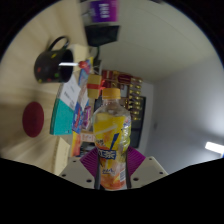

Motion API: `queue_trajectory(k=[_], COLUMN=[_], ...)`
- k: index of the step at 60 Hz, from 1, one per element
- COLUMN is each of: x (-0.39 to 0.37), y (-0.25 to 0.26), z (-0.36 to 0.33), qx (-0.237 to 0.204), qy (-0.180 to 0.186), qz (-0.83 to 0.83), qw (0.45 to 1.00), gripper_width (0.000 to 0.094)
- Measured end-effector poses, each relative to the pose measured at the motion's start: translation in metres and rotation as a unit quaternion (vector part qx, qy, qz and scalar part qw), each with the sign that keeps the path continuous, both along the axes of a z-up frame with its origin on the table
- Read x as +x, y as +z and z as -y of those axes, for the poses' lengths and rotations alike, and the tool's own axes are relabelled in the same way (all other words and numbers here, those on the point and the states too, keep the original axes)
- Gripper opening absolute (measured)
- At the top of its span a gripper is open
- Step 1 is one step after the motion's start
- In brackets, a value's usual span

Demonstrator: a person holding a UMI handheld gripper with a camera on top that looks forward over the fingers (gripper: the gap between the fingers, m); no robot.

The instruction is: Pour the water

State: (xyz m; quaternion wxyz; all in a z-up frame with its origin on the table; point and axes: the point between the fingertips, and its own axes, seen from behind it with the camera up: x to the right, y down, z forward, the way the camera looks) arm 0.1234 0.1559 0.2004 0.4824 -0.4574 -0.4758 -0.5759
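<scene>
My gripper (112, 163) is shut on a yellow drink bottle (111, 135) with a purple label band and a pale cap. Both purple pads (90, 161) press on the bottle's lower body from either side. The bottle stands upright between the fingers and is lifted, with the view tilted. A black mug (52, 62) with a handle stands on the pale table (30, 90), well beyond the bottle and to its left.
A dark red round coaster (35, 118) lies on the table near the mug. A colourful box or booklet (72, 102) stands just beyond the bottle. A purple-and-black object (102, 14) sits at the far end. Shelves with items show behind the bottle.
</scene>
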Motion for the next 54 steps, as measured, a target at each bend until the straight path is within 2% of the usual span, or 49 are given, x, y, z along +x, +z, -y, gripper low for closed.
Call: queue_trajectory(k=[6,11,20,36,45,48,50,54], x=[-0.021,-0.041,-0.075,-0.080,-0.077,-0.071,-0.066,-0.057], y=[0.002,-0.004,-0.007,-0.012,0.011,0.020,0.020,0.016], z=[-0.022,-0.031,-0.036,-0.035,-0.030,-0.023,-0.028,-0.027], qx=[0.009,0.006,0.028,0.023,0.031,0.037,0.025,0.014], qy=[-0.010,0.000,0.021,0.025,0.040,0.048,0.055,0.062], qz=[0.120,0.189,0.292,0.326,0.207,0.092,0.000,-0.207], qw=[0.993,0.982,0.956,0.945,0.977,0.994,0.998,0.976], gripper_width=[0.0355,0.0352,0.0358,0.0355,0.0358,0.0353,0.0351,0.0351])
